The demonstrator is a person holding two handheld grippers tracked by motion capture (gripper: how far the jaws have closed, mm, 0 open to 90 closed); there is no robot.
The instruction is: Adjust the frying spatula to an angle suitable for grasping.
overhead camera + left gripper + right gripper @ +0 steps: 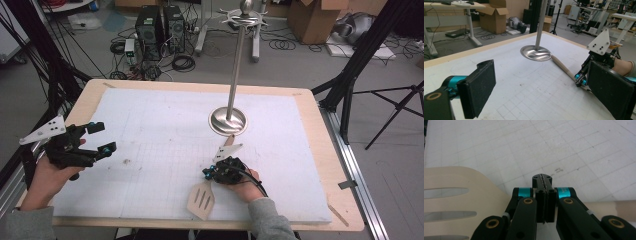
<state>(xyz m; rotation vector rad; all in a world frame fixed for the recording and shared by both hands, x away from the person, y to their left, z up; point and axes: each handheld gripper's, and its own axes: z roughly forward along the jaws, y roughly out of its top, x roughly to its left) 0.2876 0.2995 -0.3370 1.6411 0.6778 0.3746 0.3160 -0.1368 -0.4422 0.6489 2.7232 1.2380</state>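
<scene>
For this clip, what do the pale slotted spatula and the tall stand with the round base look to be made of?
The pale slotted spatula looks like light wood or bamboo: matte, beige, with a round handle; faint grain can't be confirmed. The tall stand with the round base looks like polished metal, probably steel: its disc and pole give bright mirror-like reflections. The shut right gripper rests over the spatula's handle.

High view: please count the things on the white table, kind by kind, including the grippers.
Wooden slotted spatula: 1
Metal stand with a round base: 1
Hand-held grippers, left gripper and right gripper: 2
Total: 4
</scene>
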